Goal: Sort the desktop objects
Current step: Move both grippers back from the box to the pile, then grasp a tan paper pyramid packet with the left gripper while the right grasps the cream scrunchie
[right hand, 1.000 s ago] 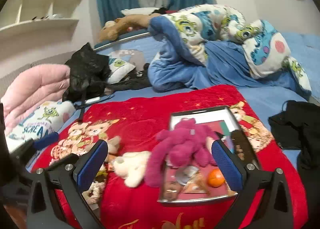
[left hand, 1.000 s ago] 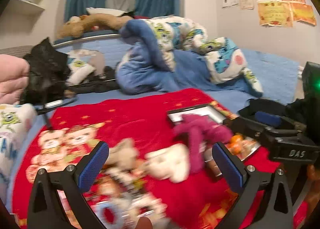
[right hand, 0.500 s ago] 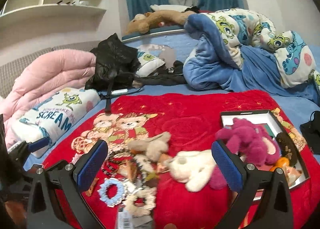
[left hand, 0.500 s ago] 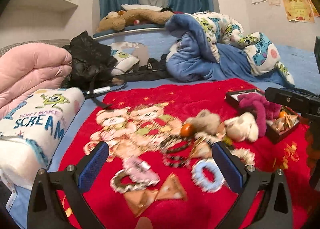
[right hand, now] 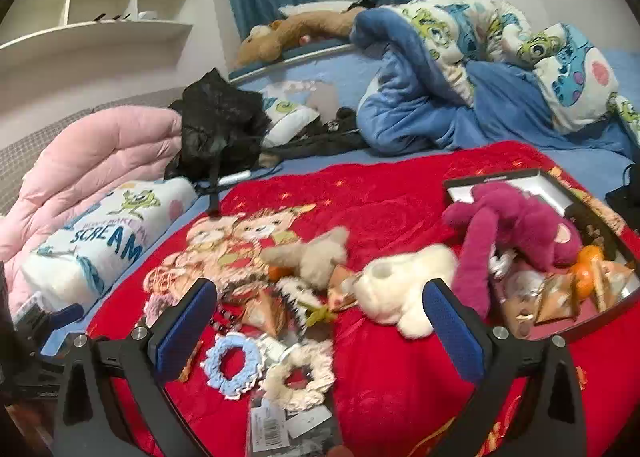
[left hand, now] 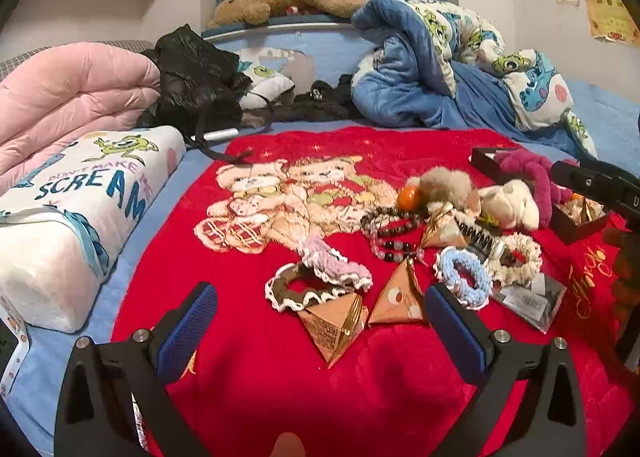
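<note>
Small items lie scattered on a red blanket (left hand: 256, 357): a brown scrunchie (left hand: 276, 289), a pink one (left hand: 332, 261), a blue one (left hand: 464, 281) (right hand: 232, 363), a cream one (left hand: 516, 257) (right hand: 298, 377), two triangular packets (left hand: 336, 325), bead bracelets (left hand: 390, 229), a small orange (left hand: 409, 198). A white plush (right hand: 404, 283) and a beige plush (right hand: 316, 253) lie by a black tray (right hand: 500, 179) holding a magenta plush (right hand: 516, 225). My left gripper (left hand: 320, 321) is open above the packets. My right gripper (right hand: 320, 321) is open above the scrunchies.
A white pillow (left hand: 72, 209) and pink quilt (left hand: 72, 93) lie at the left. A black bag (left hand: 192, 81) and a blue blanket heap (left hand: 440, 69) lie behind. The right gripper's body (left hand: 596, 185) shows at the left view's right edge. Shelves (right hand: 100, 33) hang on the wall.
Both views have swung left, from the tray to the scattered items. The scrunchies and packets now lie between the left gripper's fingers. Both grippers stay open.
</note>
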Demonstrator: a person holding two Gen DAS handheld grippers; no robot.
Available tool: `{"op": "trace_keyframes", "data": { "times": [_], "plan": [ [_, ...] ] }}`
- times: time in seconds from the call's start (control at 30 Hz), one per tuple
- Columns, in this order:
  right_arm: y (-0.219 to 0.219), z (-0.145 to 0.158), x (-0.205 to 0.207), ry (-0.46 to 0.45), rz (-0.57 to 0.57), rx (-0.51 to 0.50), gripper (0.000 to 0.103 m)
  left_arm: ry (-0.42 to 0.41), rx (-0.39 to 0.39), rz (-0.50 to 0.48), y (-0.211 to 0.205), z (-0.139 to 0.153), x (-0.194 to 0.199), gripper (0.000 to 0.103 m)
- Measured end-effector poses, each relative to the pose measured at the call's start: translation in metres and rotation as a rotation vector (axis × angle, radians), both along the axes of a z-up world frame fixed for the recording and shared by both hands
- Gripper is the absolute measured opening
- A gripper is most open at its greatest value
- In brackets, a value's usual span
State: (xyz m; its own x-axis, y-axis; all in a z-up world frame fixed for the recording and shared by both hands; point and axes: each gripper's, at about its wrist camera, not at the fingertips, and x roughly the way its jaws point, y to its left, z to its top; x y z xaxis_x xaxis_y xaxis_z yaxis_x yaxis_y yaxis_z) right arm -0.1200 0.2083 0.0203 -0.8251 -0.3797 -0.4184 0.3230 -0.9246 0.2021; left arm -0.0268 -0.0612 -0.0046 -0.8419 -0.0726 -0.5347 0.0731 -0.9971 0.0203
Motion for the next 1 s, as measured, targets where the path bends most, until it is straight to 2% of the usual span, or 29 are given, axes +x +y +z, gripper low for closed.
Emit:
{"op": "trace_keyframes", "data": {
  "times": [0.07,0.2,0.3,0.53,0.6,0.7,0.87,0.93,1.0],
  "plan": [
    [-0.006,-0.006,-0.002,-0.019,0.014,0.014,0.103,-0.018,0.010,-0.001,0.001,-0.003,-0.005,0.103],
    [-0.009,-0.016,-0.005,-0.063,0.032,-0.035,0.102,-0.070,0.002,0.012,0.005,-0.014,-0.016,0.103],
    [-0.014,-0.020,-0.007,-0.086,0.026,0.001,0.096,-0.108,0.008,0.023,0.003,-0.023,-0.023,0.103],
    [-0.021,-0.032,-0.011,-0.129,0.049,0.039,0.093,-0.161,0.046,0.036,-0.005,-0.036,-0.033,0.103],
    [-0.019,-0.039,-0.014,-0.165,0.059,0.014,0.087,-0.220,0.040,0.054,-0.006,-0.045,-0.042,0.103],
    [-0.017,-0.049,-0.017,-0.208,0.069,-0.007,0.083,-0.296,0.035,0.077,-0.007,-0.059,-0.054,0.103],
    [-0.016,-0.059,-0.017,-0.235,0.077,0.038,0.072,-0.341,0.011,0.080,-0.004,-0.065,-0.061,0.103],
    [-0.012,-0.063,-0.021,-0.257,0.074,0.017,0.065,-0.351,-0.004,0.082,-0.002,-0.066,-0.062,0.103],
    [-0.009,-0.067,-0.025,-0.287,0.073,0.000,0.048,-0.354,-0.001,0.083,-0.002,-0.067,-0.063,0.103]
  ]
}}
